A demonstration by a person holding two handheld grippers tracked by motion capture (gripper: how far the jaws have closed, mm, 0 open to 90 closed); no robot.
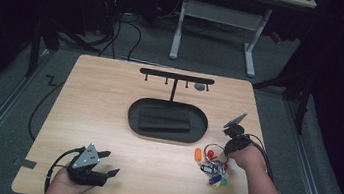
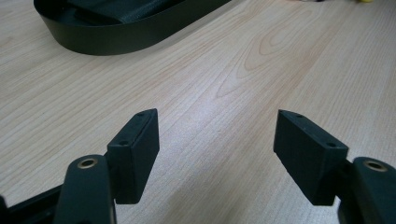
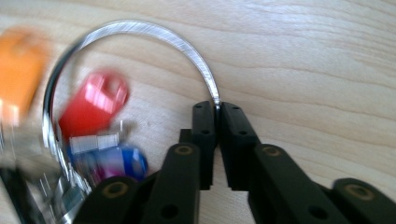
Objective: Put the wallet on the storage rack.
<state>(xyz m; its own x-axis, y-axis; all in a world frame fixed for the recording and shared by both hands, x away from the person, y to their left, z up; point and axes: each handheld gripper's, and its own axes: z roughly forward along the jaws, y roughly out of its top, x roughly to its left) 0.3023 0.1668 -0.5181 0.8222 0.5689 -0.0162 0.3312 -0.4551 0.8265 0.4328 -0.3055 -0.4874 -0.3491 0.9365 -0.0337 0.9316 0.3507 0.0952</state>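
I see the right gripper [image 3: 217,108] pinching the metal key ring [image 3: 154,35] right of the black oval tray [image 1: 167,120], its tags motion-blurred with no writing I can read, while the left gripper [image 2: 216,140], jaws spread and empty, sits near-left of that tray.

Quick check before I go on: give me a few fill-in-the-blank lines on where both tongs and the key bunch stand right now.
1. The right tongs are shut on the metal ____ of the key bunch.
2. The left tongs hover over bare table with jaws ____.
3. The oval black tray holds a flat ____ block.
4. The tag nearest the tray is ____ in colour.

Missing words: ring; open; black; orange
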